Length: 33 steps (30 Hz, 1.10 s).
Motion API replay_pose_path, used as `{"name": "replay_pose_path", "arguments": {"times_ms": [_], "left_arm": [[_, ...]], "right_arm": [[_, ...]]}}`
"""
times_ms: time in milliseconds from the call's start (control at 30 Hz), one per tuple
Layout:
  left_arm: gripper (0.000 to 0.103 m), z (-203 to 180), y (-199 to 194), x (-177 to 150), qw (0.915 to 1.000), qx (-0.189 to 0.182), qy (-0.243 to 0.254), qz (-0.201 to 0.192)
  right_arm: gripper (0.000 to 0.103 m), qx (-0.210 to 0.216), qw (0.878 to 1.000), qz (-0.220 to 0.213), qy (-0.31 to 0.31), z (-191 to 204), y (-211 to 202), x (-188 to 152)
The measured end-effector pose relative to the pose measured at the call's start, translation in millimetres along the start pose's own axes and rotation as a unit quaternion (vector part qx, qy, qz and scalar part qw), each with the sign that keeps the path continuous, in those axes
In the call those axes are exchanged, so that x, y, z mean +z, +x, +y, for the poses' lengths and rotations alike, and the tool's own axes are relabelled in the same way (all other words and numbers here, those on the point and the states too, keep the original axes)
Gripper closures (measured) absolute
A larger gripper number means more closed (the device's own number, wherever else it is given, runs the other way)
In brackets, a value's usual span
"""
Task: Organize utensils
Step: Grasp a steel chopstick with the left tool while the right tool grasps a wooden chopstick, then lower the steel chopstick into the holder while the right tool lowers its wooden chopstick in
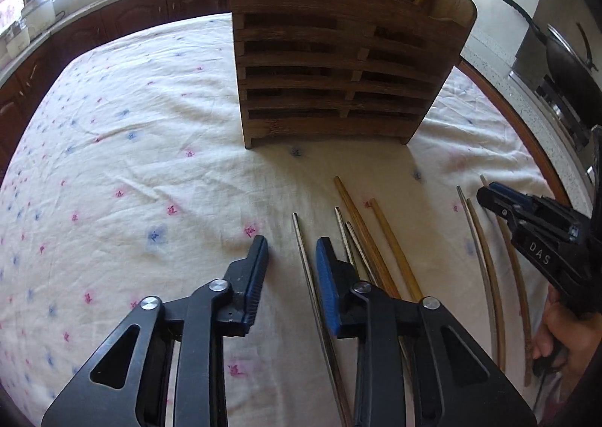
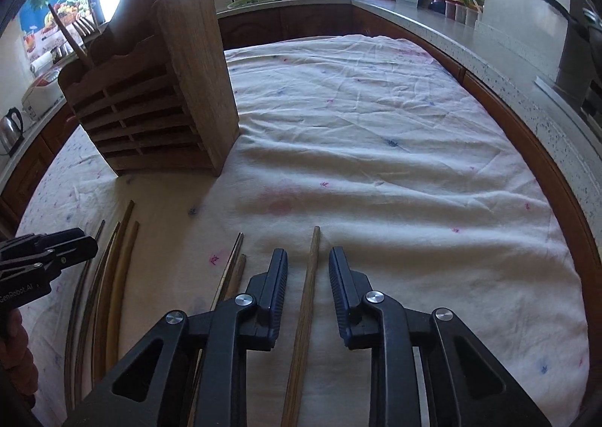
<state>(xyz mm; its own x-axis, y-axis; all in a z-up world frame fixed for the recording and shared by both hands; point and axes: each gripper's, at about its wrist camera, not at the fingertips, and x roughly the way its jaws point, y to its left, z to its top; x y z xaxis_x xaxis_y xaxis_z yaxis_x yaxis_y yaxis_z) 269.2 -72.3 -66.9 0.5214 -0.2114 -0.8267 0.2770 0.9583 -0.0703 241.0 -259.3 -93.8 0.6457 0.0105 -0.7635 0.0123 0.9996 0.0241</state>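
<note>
Both grippers are held low over a table covered by a flowered cloth [image 2: 376, 133], on which loose chopsticks lie roughly side by side in front of a slatted wooden holder [image 1: 331, 61]. The right gripper [image 2: 307, 276] is found with its jaws apart and nothing held; a single wooden chopstick [image 2: 306, 306] lies lengthwise in the gap between the two pads, touching neither as far as can be seen. The left gripper [image 1: 291, 265] is likewise spread and empty, with a metal chopstick [image 1: 304, 269] running between its pads and further metal and yellow chopsticks [image 1: 391, 250] just beside its right-hand pad. The holder stands upright beyond the chopsticks, well apart from both grippers, and already carries a spoon and at least one chopstick in its upper compartments. The step in hand is judged to be the pick-up of the wooden chopstick by the right gripper. It is advised that the pads be lowered until they straddle the stick fully, that the stick be kept centred and parallel to the pads, and that closure be made squarely so that it is not rolled aside on the soft cloth. Bunching of the cloth under the pad tips is noted as a risk. The neighbouring sticks to the left should be left undisturbed.
</note>
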Motion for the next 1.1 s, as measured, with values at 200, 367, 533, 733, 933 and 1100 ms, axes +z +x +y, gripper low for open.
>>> {"name": "replay_pose_path", "arguments": {"times_ms": [200,367,533,733,933,1100], "left_arm": [[0.097,-3.3,-0.1,1.4,0.9999,0.000,0.013,-0.004],[0.099,11.4,-10.8,-1.0,0.9993,-0.033,-0.019,-0.006],[0.099,20.0,-43.0,-6.1,0.9973,-0.058,-0.032,-0.031],[0.099,35.4,-101.6,-11.3,0.9910,-0.093,-0.049,-0.083],[0.099,42.9,-151.3,-8.1,0.9824,-0.117,-0.056,-0.135],[0.099,46.7,-176.3,-4.9,0.9772,-0.124,-0.059,-0.162]], "right_arm": [[0.097,0.003,1.000,-0.004,0.003,4.1,0.0,1.5],[0.098,0.037,0.998,-0.008,0.039,-5.1,-11.9,1.0],[0.098,0.066,0.996,-0.034,0.057,-3.5,-42.5,0.0],[0.098,0.095,0.991,-0.074,0.060,2.6,-88.4,2.8],[0.098,0.112,0.984,-0.128,0.055,7.1,-140.1,11.5],[0.098,0.117,0.977,-0.172,0.049,9.9,-176.0,20.0]]}}
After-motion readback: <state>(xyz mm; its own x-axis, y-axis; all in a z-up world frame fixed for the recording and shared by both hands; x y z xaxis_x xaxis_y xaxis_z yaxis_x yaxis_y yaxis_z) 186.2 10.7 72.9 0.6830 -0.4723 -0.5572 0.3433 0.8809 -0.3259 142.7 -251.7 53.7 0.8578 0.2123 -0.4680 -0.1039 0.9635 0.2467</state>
